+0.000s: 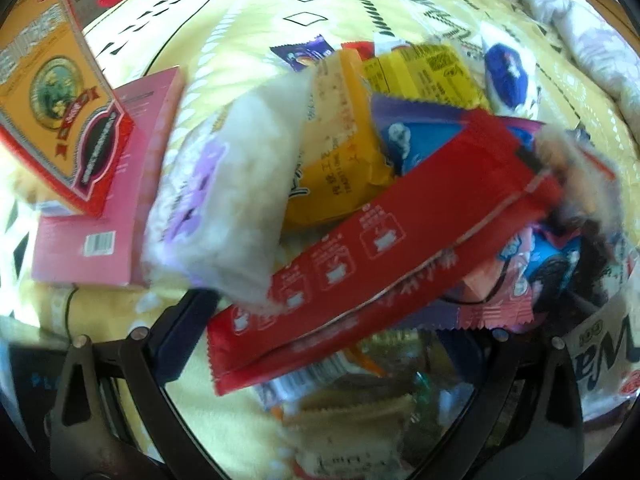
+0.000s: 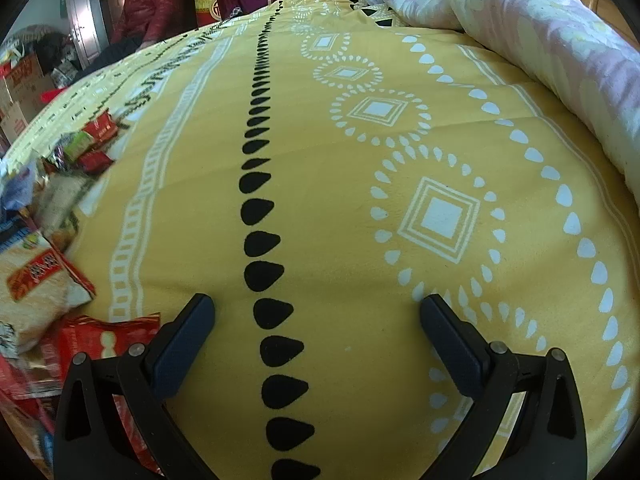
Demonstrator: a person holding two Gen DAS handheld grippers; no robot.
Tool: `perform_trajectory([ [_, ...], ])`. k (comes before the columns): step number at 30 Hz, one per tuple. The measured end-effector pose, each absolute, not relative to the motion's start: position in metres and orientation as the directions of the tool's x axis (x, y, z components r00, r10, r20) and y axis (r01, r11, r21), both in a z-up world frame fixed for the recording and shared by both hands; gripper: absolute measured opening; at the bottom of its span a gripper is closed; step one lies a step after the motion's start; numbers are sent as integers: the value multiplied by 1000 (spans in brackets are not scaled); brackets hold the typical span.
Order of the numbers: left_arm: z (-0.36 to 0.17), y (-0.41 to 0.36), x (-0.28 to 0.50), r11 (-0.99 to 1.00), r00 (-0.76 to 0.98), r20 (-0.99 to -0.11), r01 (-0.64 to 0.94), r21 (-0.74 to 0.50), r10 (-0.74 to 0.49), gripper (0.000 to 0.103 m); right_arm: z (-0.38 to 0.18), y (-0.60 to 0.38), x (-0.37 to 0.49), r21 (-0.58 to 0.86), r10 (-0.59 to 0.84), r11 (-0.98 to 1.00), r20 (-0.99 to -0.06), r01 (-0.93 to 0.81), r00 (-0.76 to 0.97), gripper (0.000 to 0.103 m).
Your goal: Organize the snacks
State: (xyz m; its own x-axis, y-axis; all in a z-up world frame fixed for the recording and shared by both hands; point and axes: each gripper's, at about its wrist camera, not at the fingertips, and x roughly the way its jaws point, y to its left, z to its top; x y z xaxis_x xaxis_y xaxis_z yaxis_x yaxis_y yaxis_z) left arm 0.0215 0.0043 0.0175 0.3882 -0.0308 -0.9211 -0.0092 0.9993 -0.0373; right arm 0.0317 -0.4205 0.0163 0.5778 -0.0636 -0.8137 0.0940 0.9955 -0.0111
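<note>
Several snacks [image 1: 384,216] between left gripper [image 1: 320,344] fingers

Snack heap [image 1: 360,208] crowded under left hand-held gripper [image 1: 320,344]; boxes [image 1: 72,120] blocked its left. Right hand-held gripper [image 2: 316,320] over bare blanket [image 2: 360,160]; quilt [image 2: 520,32] barred far right.

We see the heap of snack packets [image 1: 360,200] lying on the blanket [image 2: 340,160], with one long packet [image 1: 380,248] on top of the others, two boxes [image 1: 92,184] to its left, one upon the other, and a rolled quilt [image 2: 520,40] behind at the right.
</note>
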Motion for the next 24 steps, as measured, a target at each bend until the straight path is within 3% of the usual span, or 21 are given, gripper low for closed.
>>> perform_trajectory([
  [4, 47, -1, 17, 1000, 457, -889, 11, -13, -16, 103, 29, -424, 26, 46, -15, 995, -811, 89, 584, 103],
  [9, 149, -10, -9, 996, 656, -752, 88, -6, -63, 103, 96, -418, 3, 32, -35, 996, -716, 83, 698, 103],
  [12, 220, -12, -57, 992, 790, -607, 124, 26, -83, 103, 165, -399, -30, -17, -54, 998, -591, 54, 805, 103],
  [15, 278, -3, -108, 990, 890, -446, 133, 46, -99, 103, 245, -374, -89, -45, -61, 998, -394, 47, 917, 103],
  [18, 277, 6, -153, 978, 915, -346, 180, -108, -207, 103, 297, -344, -176, -18, -51, 999, -171, 49, 984, 103],
  [19, 264, 12, -156, 960, 894, -358, 216, -179, -268, 103, 300, -338, -197, 8, -35, 999, -143, 37, 989, 103],
  [21, 221, 17, -148, 935, 772, -533, 235, -267, -346, 103, 298, -324, -232, 39, 18, 999, -165, -12, 986, 103],
  [24, 186, 20, -160, 967, 759, -599, 181, -181, -254, 103, 270, -296, -272, -9, 48, 999, -284, -53, 958, 103],
])
